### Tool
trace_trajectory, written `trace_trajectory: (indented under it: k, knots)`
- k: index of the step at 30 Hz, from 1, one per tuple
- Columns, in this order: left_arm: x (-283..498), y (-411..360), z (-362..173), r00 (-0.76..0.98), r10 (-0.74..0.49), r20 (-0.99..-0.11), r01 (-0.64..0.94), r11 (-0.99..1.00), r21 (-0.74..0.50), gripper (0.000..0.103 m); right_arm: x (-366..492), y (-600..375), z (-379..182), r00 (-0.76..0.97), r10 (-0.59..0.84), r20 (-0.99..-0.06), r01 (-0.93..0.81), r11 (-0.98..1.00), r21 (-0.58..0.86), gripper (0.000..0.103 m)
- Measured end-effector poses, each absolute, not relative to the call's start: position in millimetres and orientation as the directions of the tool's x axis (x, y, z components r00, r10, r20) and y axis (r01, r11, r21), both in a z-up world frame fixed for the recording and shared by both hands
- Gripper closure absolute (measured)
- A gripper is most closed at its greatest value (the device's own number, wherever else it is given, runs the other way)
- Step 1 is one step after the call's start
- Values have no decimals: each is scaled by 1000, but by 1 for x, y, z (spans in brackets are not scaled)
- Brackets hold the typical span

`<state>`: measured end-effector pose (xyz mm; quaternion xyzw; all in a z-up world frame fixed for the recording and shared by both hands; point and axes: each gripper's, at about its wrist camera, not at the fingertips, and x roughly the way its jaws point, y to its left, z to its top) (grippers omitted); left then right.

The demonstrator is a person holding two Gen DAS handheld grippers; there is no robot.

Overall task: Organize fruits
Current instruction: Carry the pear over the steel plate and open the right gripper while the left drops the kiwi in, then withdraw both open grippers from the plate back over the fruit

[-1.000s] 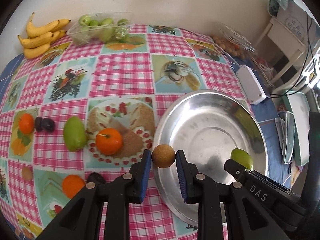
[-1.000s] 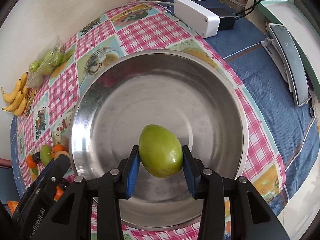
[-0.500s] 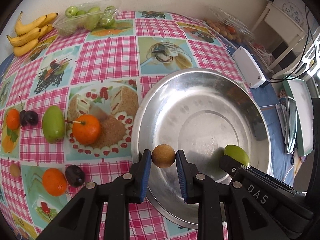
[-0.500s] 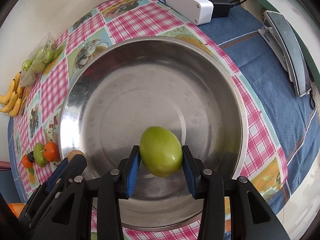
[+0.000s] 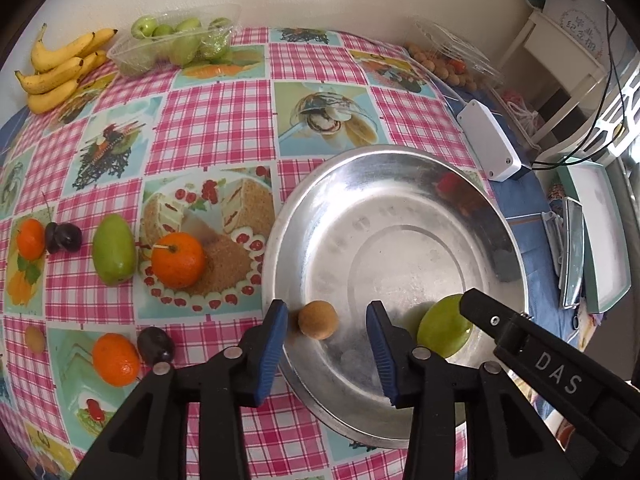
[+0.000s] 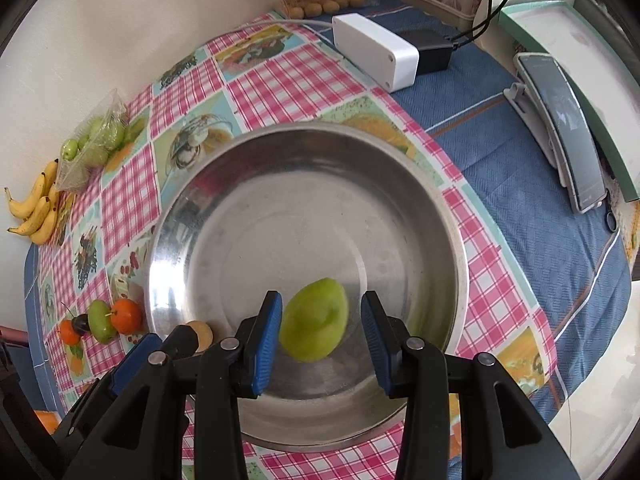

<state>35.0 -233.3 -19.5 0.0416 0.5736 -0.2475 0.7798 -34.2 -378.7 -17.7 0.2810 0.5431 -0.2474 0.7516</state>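
**Item 1: steel pan** [image 5: 360,153]. Wide and shallow, on a checked tablecloth [image 5: 212,120]. It is the collecting dish for the fruit.

**Item 2: left gripper** [image 5: 327,313]. The jaws are opening. The small brown fruit [image 5: 317,319] lies between them, just beside the left pad and clear of the right one, so it is no longer pinched. In the left wrist view it sits on the pan's sloping wall at about 8 o'clock.

**Item 3: right gripper** [image 6: 322,305]. The pads stand apart and are not pressing. The green fruit [image 6: 314,320] is between them with a clear gap on its right side. Its outline is blurred. In the right wrist view it sits low in the pan at about 6 o'clock.

**Item 4: still on the cloth**, at 9 o'clock of the pan: two oranges [image 5: 178,260], a second green fruit [image 5: 113,249] and dark plums [image 5: 63,237]. Bananas [image 5: 60,68] are at the far 10 o'clock corner.

**Hazards, judged:**
- The brown fruit is round and rests on a slope, so it may roll inward and knock the green one.
- It may also catch on a pad as the tool lifts and tip over the rim.
- The oval green fruit may wobble or skid on the slick metal.
- The two tools work close together at the near rim, so a careless withdrawal could make them collide or jolt the pan
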Motion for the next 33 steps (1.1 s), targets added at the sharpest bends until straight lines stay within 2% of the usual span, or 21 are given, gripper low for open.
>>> trace_trajectory:
  k: [4, 8, 16, 22, 25, 27, 29, 31, 33]
  knots:
    - [37, -227, -12, 243, -333, -911, 424, 881, -209, 55, -33, -378, -11, 298, -71, -952, 670, 726, 156, 60]
    - [43, -216, -10, 291, -265, -919, 398, 907, -136, 46, -35, -374, -7, 293, -74, -953, 653, 744, 142, 60]
    - [59, -180, -22, 288, -186, -939, 271, 957, -106, 42, -26, -363, -15, 274, -44, -961, 613, 778, 139, 52]
    - [61, -175, -28, 279, -167, -946, 245, 965, -97, 39, -20, -358, -19, 263, -36, -964, 591, 795, 132, 47]
    - [61, -174, -28, 285, -157, -946, 240, 967, -88, 29, -19, -357, -19, 261, -37, -965, 587, 799, 128, 46]
    - [62, -173, -29, 289, -141, -947, 228, 971, -76, 15, -18, -357, -19, 267, -32, -963, 584, 800, 135, 43]
    - [63, -171, -30, 294, -124, -948, 219, 974, -59, 8, -18, -358, -19, 270, -31, -962, 584, 800, 138, 31]
    - [64, -170, -31, 296, -108, -949, 212, 976, -45, 4, -17, -357, -20, 273, -34, -961, 581, 802, 137, 25]
    - [64, -168, -32, 302, -95, -949, 207, 978, -32, 0, -17, -356, -20, 274, -33, -961, 578, 804, 138, 24]
